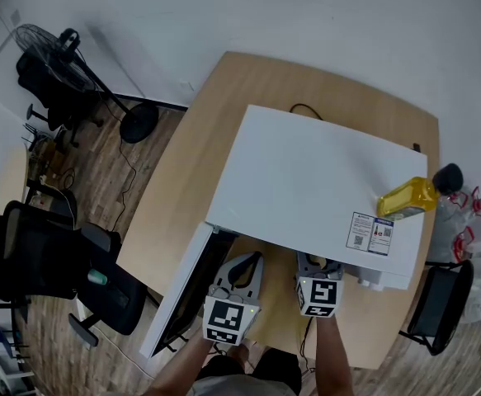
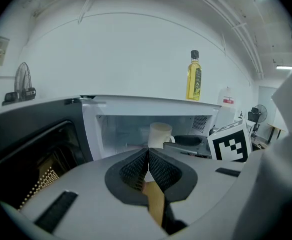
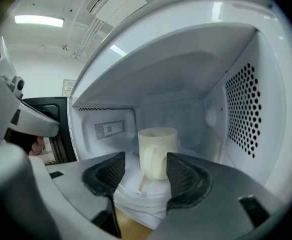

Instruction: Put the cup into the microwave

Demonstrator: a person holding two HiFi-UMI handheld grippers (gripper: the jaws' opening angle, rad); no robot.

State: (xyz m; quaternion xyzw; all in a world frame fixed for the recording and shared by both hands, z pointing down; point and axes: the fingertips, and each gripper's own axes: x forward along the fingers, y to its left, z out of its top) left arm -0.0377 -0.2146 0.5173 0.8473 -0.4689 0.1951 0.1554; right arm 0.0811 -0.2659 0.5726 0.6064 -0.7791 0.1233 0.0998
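The cup (image 3: pixel 157 153) is seen upright on the floor of the microwave (image 1: pixel 306 180), its handle turned toward the right gripper (image 3: pixel 146 170), whose jaws are spread with nothing pinched. Whether the tips flank the cup or stop just short cannot be settled from this wide view. Should that gripper be drawn out askew, the handle could be snagged by a pad and the cup tipped or dragged. The left gripper (image 2: pixel 148 156), at its 9 o'clock, is pressed together and empty. The door (image 1: pixel 182 295) is swung open at the microwave's 7 o'clock, and its closing is blocked while the right gripper lies in the opening. A bottle (image 1: pixel 407 197) set on top at 3 o'clock could be jolted by a slam; a fan (image 1: pixel 46 49) is seen well apart at 10 o'clock.
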